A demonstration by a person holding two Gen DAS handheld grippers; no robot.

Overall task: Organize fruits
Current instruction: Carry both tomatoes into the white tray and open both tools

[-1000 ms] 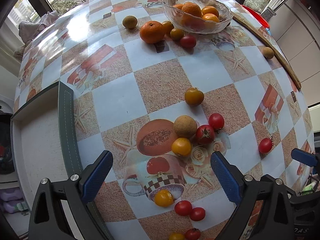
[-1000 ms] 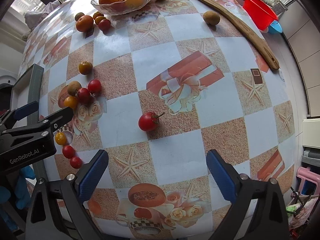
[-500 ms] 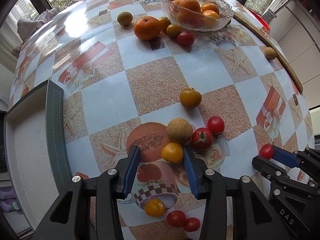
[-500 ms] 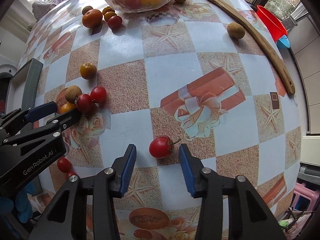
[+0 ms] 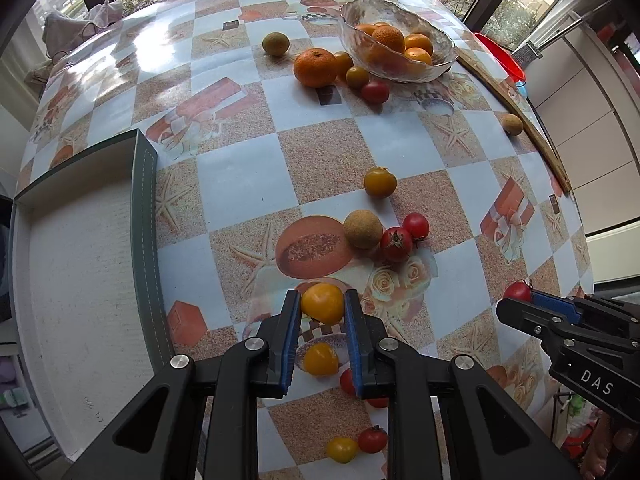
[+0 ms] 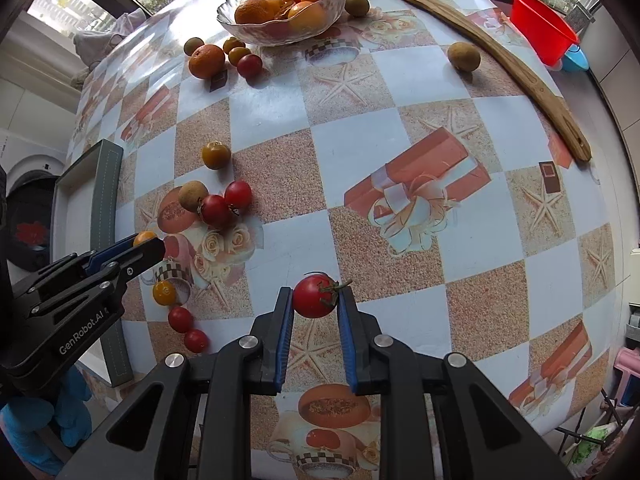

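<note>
My left gripper (image 5: 322, 307) has its jaws clenched on a yellow tomato (image 5: 322, 302), my right gripper (image 6: 315, 298) on a red tomato (image 6: 314, 295), both just off the bench (image 6: 280, 104). Pick-up step; next, probably carry both to the far glass bowl (image 6: 244, 28).

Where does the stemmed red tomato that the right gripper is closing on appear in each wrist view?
Left wrist: the red tomato peeks out at the right edge, at the tip of the right gripper.
Right wrist: the same tomato sits low centre, between the blue pads.
Shared landmark: the glass bowl of oranges at the top of both views.
</note>
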